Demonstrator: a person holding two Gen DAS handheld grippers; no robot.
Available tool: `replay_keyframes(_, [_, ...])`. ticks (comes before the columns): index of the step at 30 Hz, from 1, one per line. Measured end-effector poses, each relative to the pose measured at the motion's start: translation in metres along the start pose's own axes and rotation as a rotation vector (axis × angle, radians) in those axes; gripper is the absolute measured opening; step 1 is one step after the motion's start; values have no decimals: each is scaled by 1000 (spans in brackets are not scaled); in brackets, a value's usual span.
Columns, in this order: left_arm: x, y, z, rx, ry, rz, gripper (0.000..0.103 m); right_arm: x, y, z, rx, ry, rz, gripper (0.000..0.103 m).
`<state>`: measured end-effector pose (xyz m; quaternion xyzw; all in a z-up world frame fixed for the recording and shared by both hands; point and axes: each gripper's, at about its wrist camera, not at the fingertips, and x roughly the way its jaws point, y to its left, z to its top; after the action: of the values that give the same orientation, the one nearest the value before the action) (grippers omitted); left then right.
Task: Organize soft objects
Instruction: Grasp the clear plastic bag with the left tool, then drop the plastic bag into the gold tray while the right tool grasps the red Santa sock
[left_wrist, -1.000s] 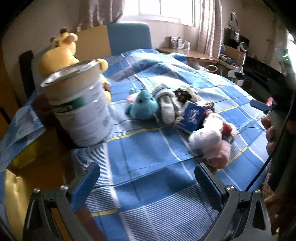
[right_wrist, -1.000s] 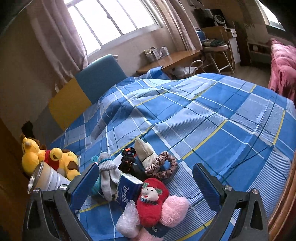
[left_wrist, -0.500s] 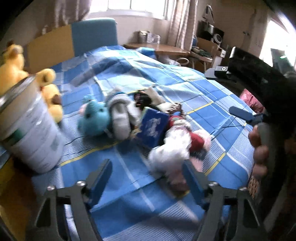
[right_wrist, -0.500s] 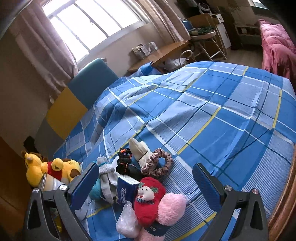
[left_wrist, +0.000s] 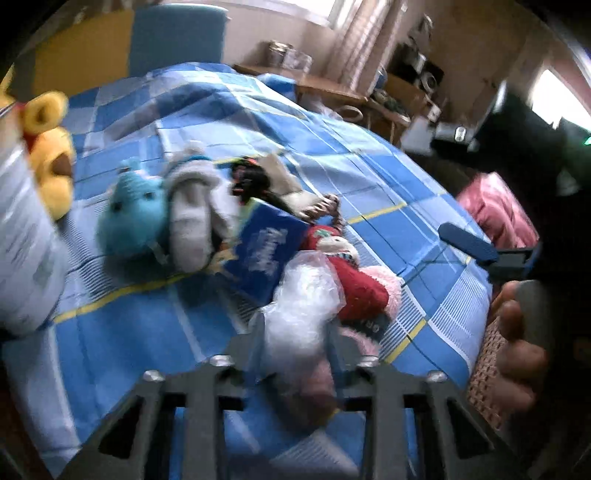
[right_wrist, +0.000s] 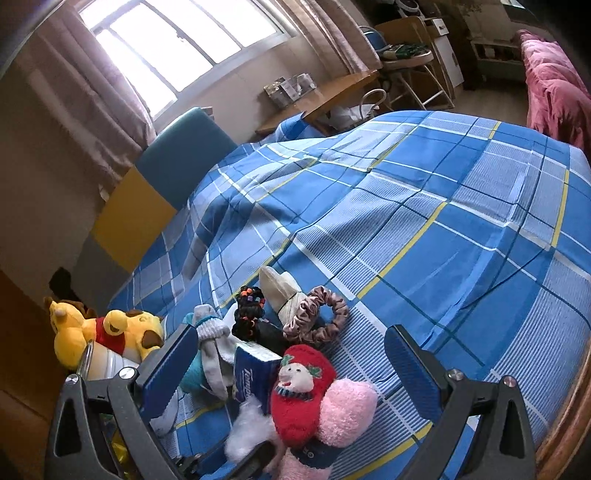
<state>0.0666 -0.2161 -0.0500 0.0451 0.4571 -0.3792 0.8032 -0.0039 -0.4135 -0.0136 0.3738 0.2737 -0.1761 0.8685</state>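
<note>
We see one bed (right_wrist: 424, 221), plaid cover. Right view alone shows one scrunchie (right_wrist: 317, 314); left view alone shows hand (left_wrist: 517, 343). One tin (left_wrist: 22, 240). Left tongs (left_wrist: 295, 339) just closed, pinching plastic bag (left_wrist: 303, 306) at pile's near edge. Right tongs (right_wrist: 291, 373) spread, empty.
</note>
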Motion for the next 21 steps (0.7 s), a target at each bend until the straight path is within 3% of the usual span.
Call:
replay_keyframes(5, [-34,29,-23,-69,-38,50,24,4,6,-3,-31,28,-2,96])
replay_keyframes(10, [-57,47,-52,-81,-32,101,24,16,14,-8,-77,94,-33,80])
replay_keyframes(14, [-68,54,-68,-110,-41,104,24,36,34,-21,-212,181,-128,70])
replay_keyframes(18, [-84,56,-73,-117,-76,103,24,57,47,-38,-339,282,-223,68])
replay_keyframes(20, [-93,59,-72,-132,-98,96,24,69,51,-49,-398,334,-277,61])
replay_keyframes(21, [-97,62,-72,-139,-106,95,24,72,53,-53,-418,347,-292,45])
